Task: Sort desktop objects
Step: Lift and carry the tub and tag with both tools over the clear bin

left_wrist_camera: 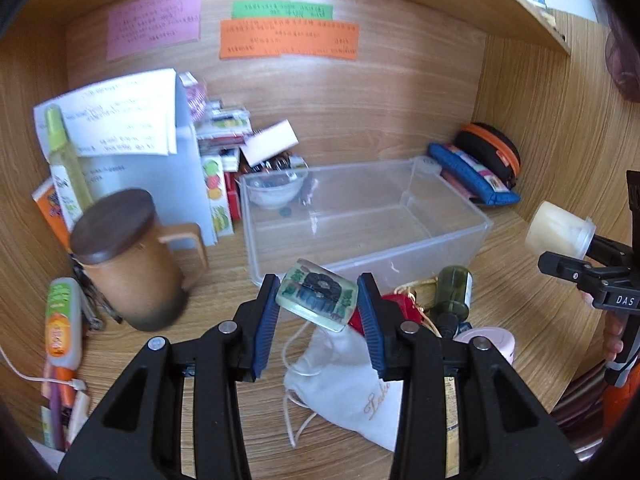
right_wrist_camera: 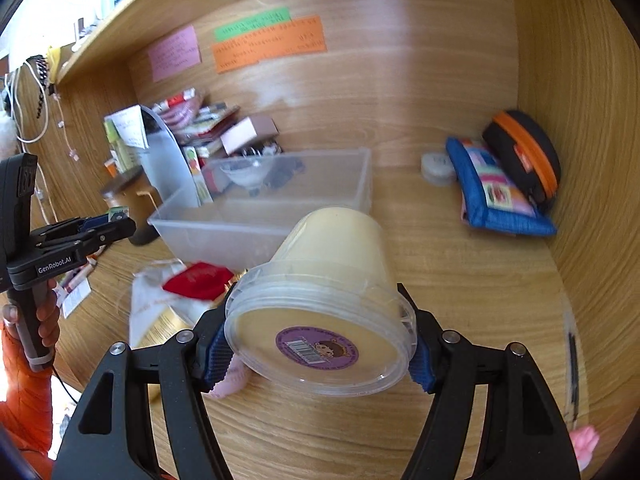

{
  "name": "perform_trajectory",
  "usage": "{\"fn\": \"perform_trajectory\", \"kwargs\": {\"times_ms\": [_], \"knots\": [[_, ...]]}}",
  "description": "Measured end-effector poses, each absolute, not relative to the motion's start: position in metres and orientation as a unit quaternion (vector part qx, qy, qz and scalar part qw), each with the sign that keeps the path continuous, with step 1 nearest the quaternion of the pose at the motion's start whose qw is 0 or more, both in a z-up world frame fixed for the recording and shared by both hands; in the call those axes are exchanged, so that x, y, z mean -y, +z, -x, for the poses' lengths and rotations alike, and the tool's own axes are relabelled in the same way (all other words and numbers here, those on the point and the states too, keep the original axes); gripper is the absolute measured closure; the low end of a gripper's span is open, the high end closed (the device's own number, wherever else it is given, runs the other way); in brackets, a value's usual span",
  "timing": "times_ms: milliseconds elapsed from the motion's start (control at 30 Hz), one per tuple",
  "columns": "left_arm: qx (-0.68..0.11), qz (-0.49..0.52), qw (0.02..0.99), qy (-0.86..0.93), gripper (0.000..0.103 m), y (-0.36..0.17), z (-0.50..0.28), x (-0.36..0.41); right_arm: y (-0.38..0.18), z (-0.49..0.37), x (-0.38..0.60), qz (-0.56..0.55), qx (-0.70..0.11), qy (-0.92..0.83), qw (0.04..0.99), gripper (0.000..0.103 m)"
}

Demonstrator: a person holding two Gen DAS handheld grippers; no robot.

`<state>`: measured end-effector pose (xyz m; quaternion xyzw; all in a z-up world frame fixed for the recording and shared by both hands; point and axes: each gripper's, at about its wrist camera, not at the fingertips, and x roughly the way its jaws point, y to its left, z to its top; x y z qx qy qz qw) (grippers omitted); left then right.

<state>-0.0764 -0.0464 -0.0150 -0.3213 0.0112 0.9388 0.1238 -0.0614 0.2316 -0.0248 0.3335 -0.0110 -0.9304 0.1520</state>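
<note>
You had both loads off the desk (left_wrist_camera: 224, 264), in front of the clear bin (left_wrist_camera: 360, 216). Left tongs (left_wrist_camera: 318, 308) were clamped on the resin block (left_wrist_camera: 318, 298), pads on its two short ends, block tilted. Right tongs (right_wrist_camera: 320, 350) were clamped on the cream tub (right_wrist_camera: 328, 312) at the lid rim, tub lying on its side, base pointing at the bin.

Advice for the drop, my read:
- Block sat near the pad tips; you needed to keep the squeeze firm until it was over the bin floor.
- Tub was gripped on a smooth round rim and could roll out; better kept low over the bin wall before release.
- One hand in at a time, so the tongs didn't collide over the bin.
- The small bowl (left_wrist_camera: 274, 192) in the bin's far left corner was to be avoided.

Count:
- tongs: 2
- bin: 1
- bowl: 1
- lidded mug (left_wrist_camera: 132, 256): 1
- wall notes: 3 (pink (left_wrist_camera: 154, 22), green (left_wrist_camera: 282, 10), orange (left_wrist_camera: 288, 40))
- pouches at right: 2 (blue (right_wrist_camera: 496, 196), black-orange (right_wrist_camera: 524, 156))
- white drawstring bag (left_wrist_camera: 344, 388): 1
- red pouch (right_wrist_camera: 196, 280): 1
</note>
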Motion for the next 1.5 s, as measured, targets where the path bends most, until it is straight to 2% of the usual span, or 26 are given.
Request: {"fn": "perform_trajectory", "kwargs": {"times_ms": [467, 800, 1500], "knots": [[-0.007, 0.284, 0.098, 0.954, 0.064, 0.031, 0.089, 0.055, 0.024, 0.094, -0.196, -0.303, -0.016, -0.93, 0.209, 0.036], [0.004, 0.294, 0.101, 0.95, 0.064, 0.044, 0.134, 0.059, 0.03, 0.151, -0.183, -0.322, -0.032, -0.921, 0.218, 0.036], [-0.009, 0.442, 0.138, 0.886, 0.064, -0.038, 0.249, 0.036, -0.039, 0.243, -0.164, -0.436, -0.087, -0.87, 0.214, 0.036]]}}
